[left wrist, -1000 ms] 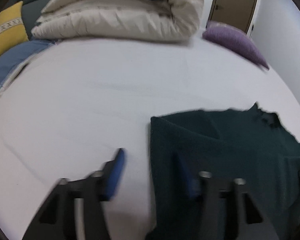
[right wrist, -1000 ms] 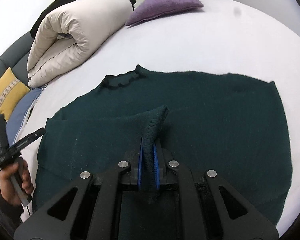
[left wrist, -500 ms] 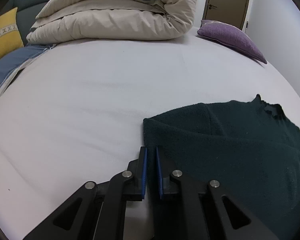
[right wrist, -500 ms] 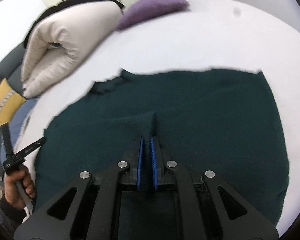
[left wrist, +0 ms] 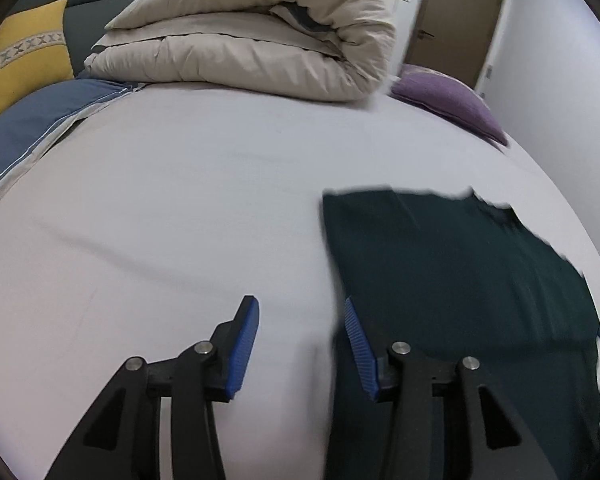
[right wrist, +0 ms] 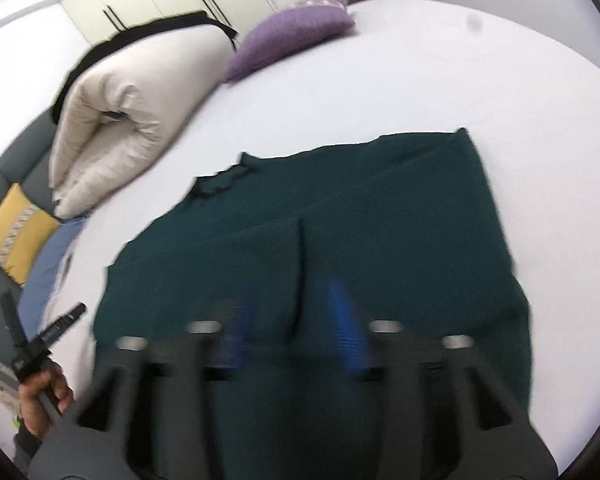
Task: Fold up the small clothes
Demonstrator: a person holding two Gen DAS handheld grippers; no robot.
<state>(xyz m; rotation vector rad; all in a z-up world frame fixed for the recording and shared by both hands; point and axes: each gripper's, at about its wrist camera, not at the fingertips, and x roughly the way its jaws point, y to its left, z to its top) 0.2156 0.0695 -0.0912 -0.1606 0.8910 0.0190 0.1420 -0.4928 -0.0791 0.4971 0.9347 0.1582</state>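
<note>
Both grippers have let go of the dark green knitted sweater (right wrist: 380, 240) since half a second ago, when each was pinched shut on a fold of it. Now the left gripper (left wrist: 300, 340) has its 2 blue-padded jaws opening, about half spread, with only bare sheet between them; its right pad sits over the sweater's left edge but grips nothing. The right gripper (right wrist: 292, 328), blurred by motion, is also opening, its jaws well apart above the sweater's lower middle, where a raised fold of cloth stands between them, not pressed by either pad.

Spread flat on the white bed sheet (left wrist: 180, 200), the sweater lies toward the near edge of the bed, its ruffled neck pointing to the far side and a sleeve laid back across the body. At the far left corner of the bed lies a rolled beige duvet (left wrist: 260, 40), with a purple cushion (right wrist: 292, 36) just beside it at the far edge. A yellow patterned cushion (left wrist: 24, 52) and a blue blanket (left wrist: 32, 128) lie along the left edge. In the right wrist view a hand (right wrist: 44, 396) holds the left gripper's handle beside the sweater's left edge.
</note>
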